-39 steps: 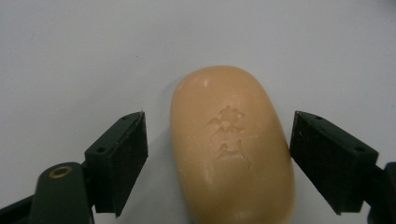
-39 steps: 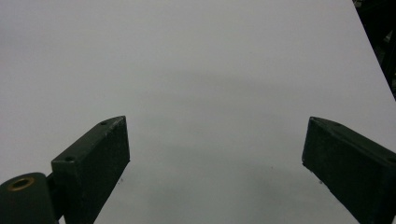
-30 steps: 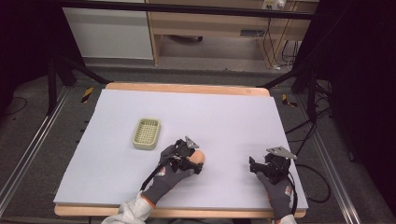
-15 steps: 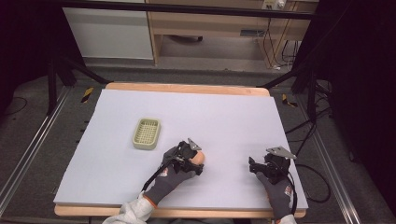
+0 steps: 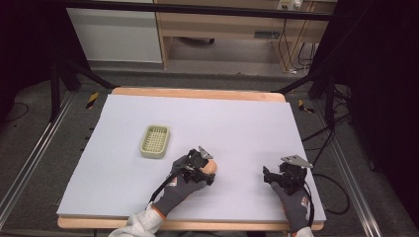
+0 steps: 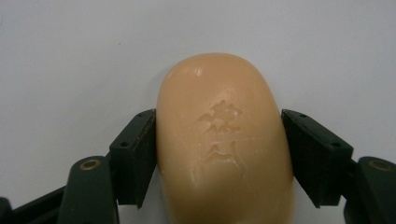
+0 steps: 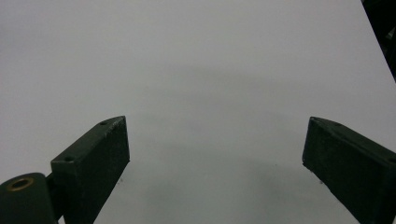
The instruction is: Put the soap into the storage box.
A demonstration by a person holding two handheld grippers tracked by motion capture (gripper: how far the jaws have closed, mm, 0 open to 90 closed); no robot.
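1. The soap dish (image 5: 155,141) sits farthest left on the pale lilac table cover (image 5: 247,123). It is a small, pale green, rounded rectangle with a slotted or gridded floor and a raised rim, and looks like plastic. It lies flat, with open cover all around it.

2. The left gripper (image 5: 206,170) is near the dish, to its right and closer to the person, held in a grey knit glove with an orange cuff. In the left gripper view its black, flat-faced jaws stand pressed against both flanks of the bar of soap (image 6: 224,144).

3. The soap is a smooth, peach-tan oval with rounded ends and a faint stamped emblem on its upper face. Its surface looks waxy with a slight sheen. In the high view it shows as a peach patch (image 5: 211,167) at the gripper's tip, down on the cover, apart from the dish.

4. The right gripper (image 5: 271,177) rests well to the right, near the table's front edge, a grey three-cornered plate on top. In the right gripper view its matte black jaws stand wide apart with bare, smooth cover between them.

5. The wooden table edge (image 5: 197,94) frames the cover.
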